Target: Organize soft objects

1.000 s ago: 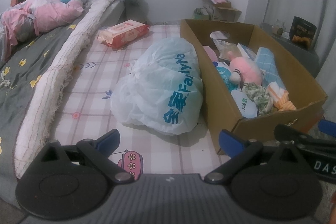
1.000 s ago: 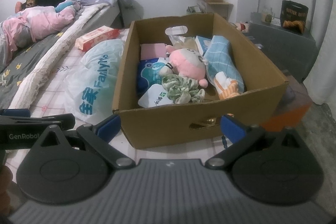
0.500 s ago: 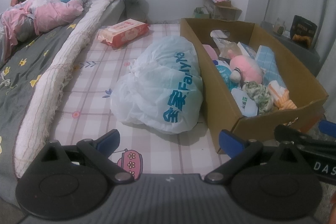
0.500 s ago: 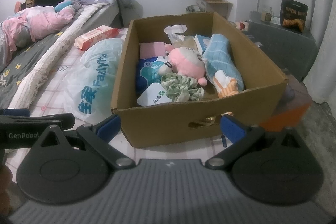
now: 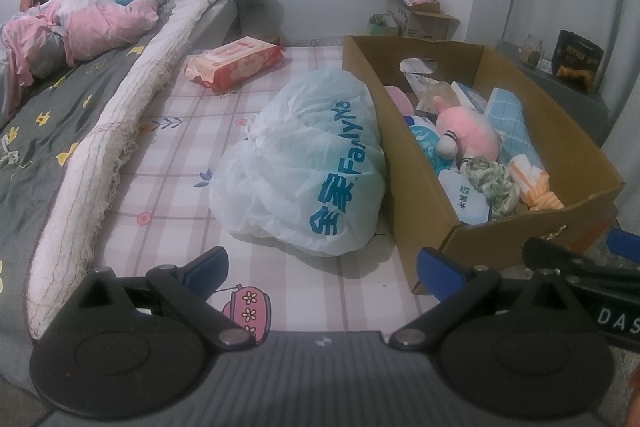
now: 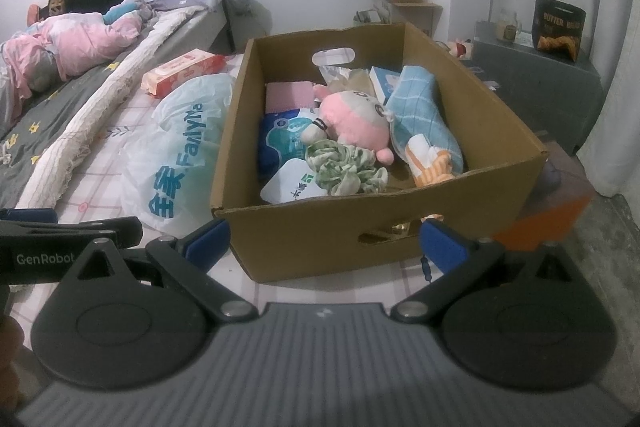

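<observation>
Both grippers (image 5: 322, 263) (image 6: 324, 241) gape just short of the cardboard box (image 6: 320, 227).

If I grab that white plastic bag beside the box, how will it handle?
The white plastic bag will probably be floppy: its film is crumpled and slumps on the mat. Its knotted top looks like the firmest hold. The glossy film may slip, and it bulges against the cardboard box, so it may drag there.

An open brown cardboard box (image 6: 384, 231) is filled with a pink plush toy (image 6: 356, 125), a green-and-white crumpled cloth (image 6: 344, 167) and a blue checked towel roll (image 6: 420, 115).
</observation>
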{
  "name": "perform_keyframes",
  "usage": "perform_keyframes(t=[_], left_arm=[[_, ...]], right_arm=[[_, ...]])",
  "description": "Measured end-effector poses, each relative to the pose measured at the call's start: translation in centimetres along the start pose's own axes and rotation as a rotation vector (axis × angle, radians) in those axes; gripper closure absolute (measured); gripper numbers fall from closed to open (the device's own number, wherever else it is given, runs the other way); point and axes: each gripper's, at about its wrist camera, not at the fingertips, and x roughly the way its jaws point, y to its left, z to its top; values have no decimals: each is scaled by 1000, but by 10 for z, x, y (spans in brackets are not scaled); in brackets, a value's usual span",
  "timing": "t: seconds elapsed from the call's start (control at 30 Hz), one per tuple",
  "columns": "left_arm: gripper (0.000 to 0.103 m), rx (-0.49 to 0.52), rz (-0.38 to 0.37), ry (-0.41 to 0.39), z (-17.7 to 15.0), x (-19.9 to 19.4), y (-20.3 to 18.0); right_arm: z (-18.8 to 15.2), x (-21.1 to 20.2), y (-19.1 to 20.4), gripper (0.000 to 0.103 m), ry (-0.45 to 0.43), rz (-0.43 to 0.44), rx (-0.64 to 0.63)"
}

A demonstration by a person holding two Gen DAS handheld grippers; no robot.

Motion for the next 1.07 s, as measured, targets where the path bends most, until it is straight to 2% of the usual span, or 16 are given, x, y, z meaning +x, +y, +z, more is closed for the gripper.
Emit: perform_keyframes(t=[1.07], left_arm=[[2,-6,-6,-4,4,0,1]], right_arm=[[2,0,5,1,-4,-1,-4]])
